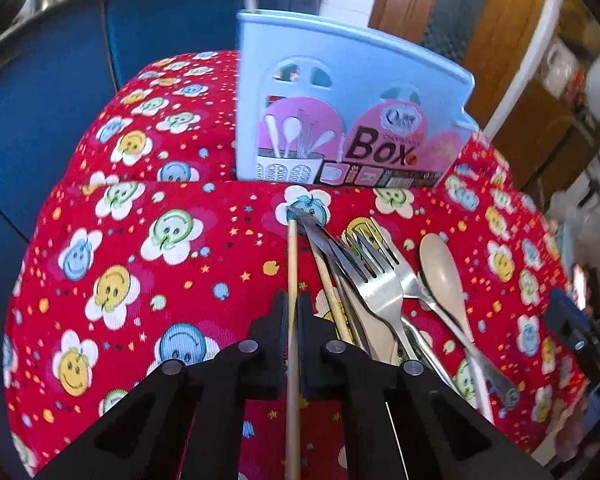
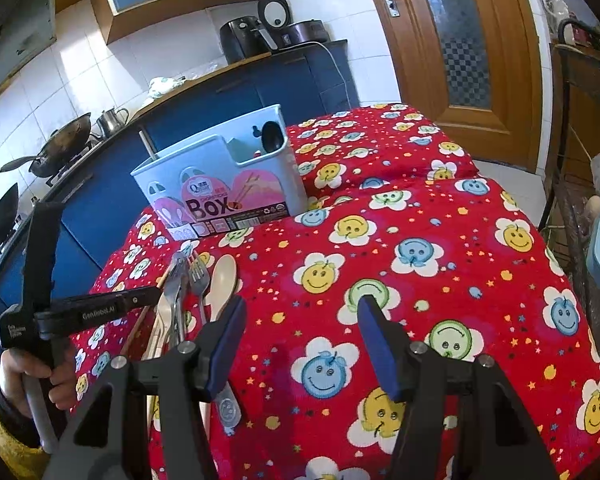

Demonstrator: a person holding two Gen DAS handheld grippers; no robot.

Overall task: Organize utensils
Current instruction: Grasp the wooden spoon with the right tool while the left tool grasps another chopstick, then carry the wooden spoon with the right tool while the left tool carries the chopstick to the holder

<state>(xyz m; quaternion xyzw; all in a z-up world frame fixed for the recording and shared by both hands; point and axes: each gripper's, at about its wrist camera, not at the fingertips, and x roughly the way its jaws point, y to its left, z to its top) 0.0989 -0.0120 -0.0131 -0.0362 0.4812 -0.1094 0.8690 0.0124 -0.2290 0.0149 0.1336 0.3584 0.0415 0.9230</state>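
The left gripper (image 1: 293, 312) is pinching a single wooden chopstick (image 1: 291, 264) between its two pads, clenched close on the shaft. The stick is running straight ahead of the fingers, its far tip resting near a blue smiley flower on the red tablecloth (image 1: 140, 280), and its near end is passing back beneath the tool. Just to the right of the fingers, the rest of the pile is lying: a second chopstick (image 1: 329, 280), a knife (image 1: 328, 246), two steel forks (image 1: 374, 276) and a pale spoon (image 1: 440, 268), overlapping one another. Straight ahead and beyond them, the pale blue chopstick box (image 1: 352, 120) is standing upright on the cloth.

The right gripper (image 2: 300, 336) is hovering with its blue-padded jaws spread wide and nothing between them, over bare cloth to the right of the pile.

The grasp looks risky. The pads are gripping a thin round stick along a short stretch, so it may be rolling or pivoting as it rises, swinging its long free end down. That end could be catching the knife or the neighbouring chopstick, dragging them across the soft cloth. At the box, a tilted stick is likely to strike the rim rather than drop in, and a light plastic box on a padded, creased cloth may be tipping under such a push.
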